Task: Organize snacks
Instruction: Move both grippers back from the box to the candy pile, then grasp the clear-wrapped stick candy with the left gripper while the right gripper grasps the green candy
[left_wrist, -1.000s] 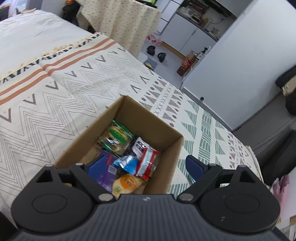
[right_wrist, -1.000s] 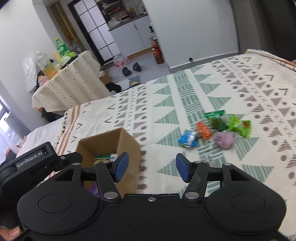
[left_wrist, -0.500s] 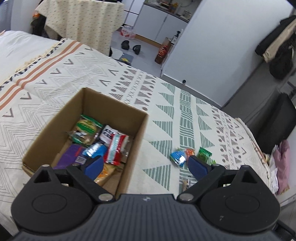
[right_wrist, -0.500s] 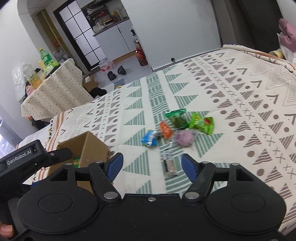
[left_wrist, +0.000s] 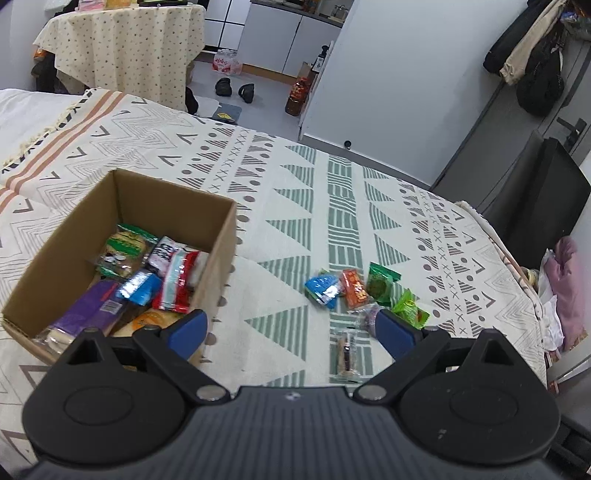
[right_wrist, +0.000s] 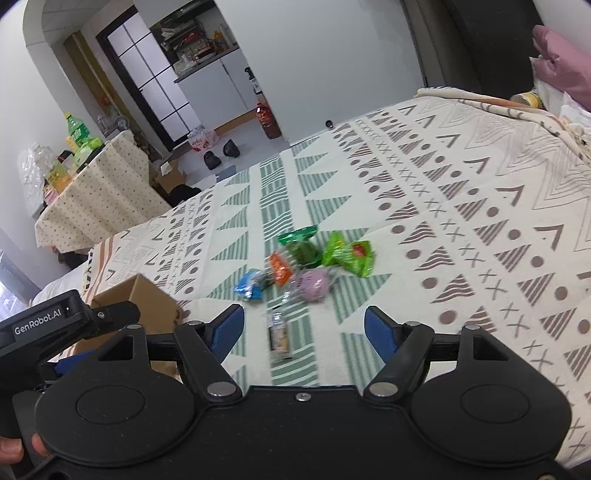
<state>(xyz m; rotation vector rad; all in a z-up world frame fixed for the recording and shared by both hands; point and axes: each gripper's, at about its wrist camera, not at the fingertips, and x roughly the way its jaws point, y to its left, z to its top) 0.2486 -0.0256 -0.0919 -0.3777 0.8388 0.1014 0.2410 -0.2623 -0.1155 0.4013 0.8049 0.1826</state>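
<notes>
Right tool (right_wrist: 303, 328) spread wide over the bed (right_wrist: 461, 206).
Snacks (right_wrist: 306, 258) lie just beyond; box (right_wrist: 147, 299) near left.

Black ribbed left tool (left_wrist: 288, 332), blue pads (left_wrist: 186, 330), silver pivot screws, GenRobot.AI marking

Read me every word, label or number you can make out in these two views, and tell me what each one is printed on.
"GenRobot.AI": white lettering on the black body of the left gripper, seen from the right wrist view.
Printing on the snack packets in the brown cardboard box: too blurred to read.
Printing on the loose packets on the patterned bedspread: too blurred to read.
</notes>
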